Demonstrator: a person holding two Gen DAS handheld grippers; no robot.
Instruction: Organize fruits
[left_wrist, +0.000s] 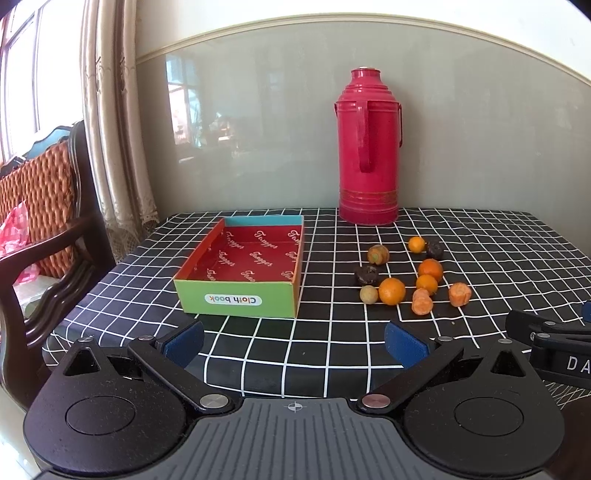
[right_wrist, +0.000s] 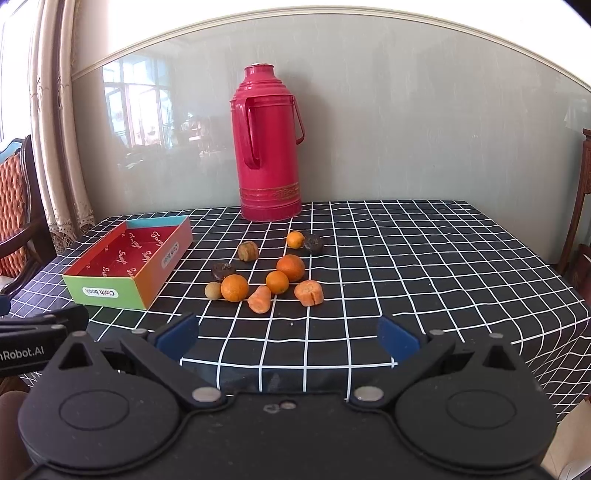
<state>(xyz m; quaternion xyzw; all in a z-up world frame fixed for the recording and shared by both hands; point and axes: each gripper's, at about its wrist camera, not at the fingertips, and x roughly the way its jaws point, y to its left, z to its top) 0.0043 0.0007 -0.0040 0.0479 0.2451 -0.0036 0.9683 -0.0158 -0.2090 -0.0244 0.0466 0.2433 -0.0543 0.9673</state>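
A shallow cardboard box (left_wrist: 236, 299) (right_wrist: 107, 291) with a red lining and a green "Cloth book" front stands empty on the checked tablecloth. To its right lies a loose cluster of fruit: several oranges (left_wrist: 392, 291) (right_wrist: 234, 288), two carrot-like orange pieces (left_wrist: 422, 302) (right_wrist: 308, 292), two dark wrinkled fruits (left_wrist: 366, 274) (right_wrist: 222, 271), a brownish fruit (left_wrist: 378, 254) (right_wrist: 248, 251) and a small pale one (left_wrist: 369, 295) (right_wrist: 213, 290). My left gripper (left_wrist: 293, 343) hovers open near the table's front edge, below the box. My right gripper (right_wrist: 288, 338) is open too, in front of the fruit, holding nothing.
A tall red thermos (left_wrist: 369, 147) (right_wrist: 269, 144) stands at the back against the grey wall panel. A wooden chair (left_wrist: 48, 206) with an orange cushion sits left of the table, beside curtains. Another wooden chair edge (right_wrist: 580, 206) shows at the right.
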